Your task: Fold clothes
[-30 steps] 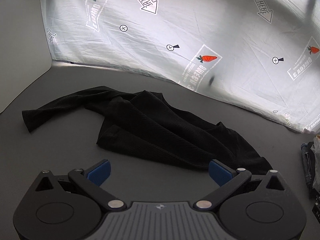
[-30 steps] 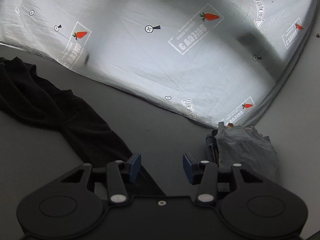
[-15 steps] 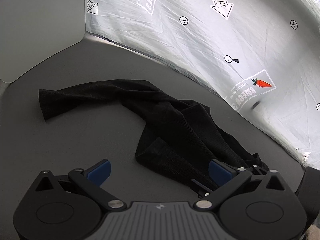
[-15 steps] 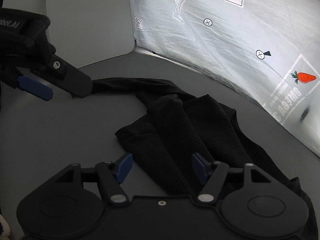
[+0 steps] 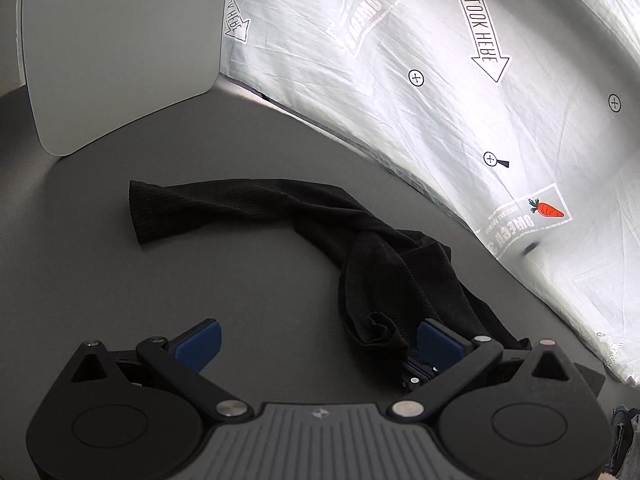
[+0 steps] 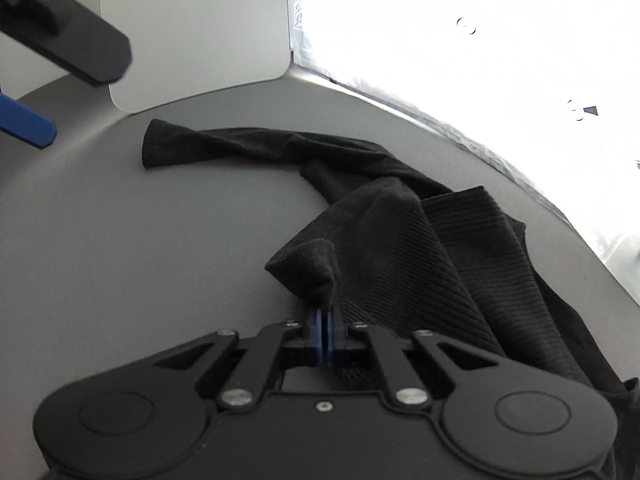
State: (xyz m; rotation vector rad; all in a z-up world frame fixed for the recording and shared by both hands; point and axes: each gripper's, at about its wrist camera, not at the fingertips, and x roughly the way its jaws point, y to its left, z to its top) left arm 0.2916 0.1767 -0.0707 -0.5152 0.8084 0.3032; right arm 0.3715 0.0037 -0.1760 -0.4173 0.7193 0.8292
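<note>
A black ribbed garment [image 5: 384, 264] lies crumpled on the grey table [image 5: 200, 280], one long sleeve stretched out to the left. It also shows in the right wrist view [image 6: 420, 240]. My right gripper [image 6: 325, 330] is shut on a bunched edge of the garment, lifting a small peak of cloth. Its shut tip shows in the left wrist view [image 5: 416, 372] just below my left gripper's right finger. My left gripper [image 5: 316, 340] is open and empty, just left of the pinched edge, and shows at the top left of the right wrist view [image 6: 60, 64].
A white printed backdrop sheet [image 5: 460, 100] rises along the far and right side of the table. A pale grey panel [image 5: 120, 52] stands at the back left corner. Other folded clothing [image 5: 624, 440] peeks in at the lower right edge.
My right gripper has closed on the garment's near edge and pulled it up a little. Both grippers have swung left along the garment.
</note>
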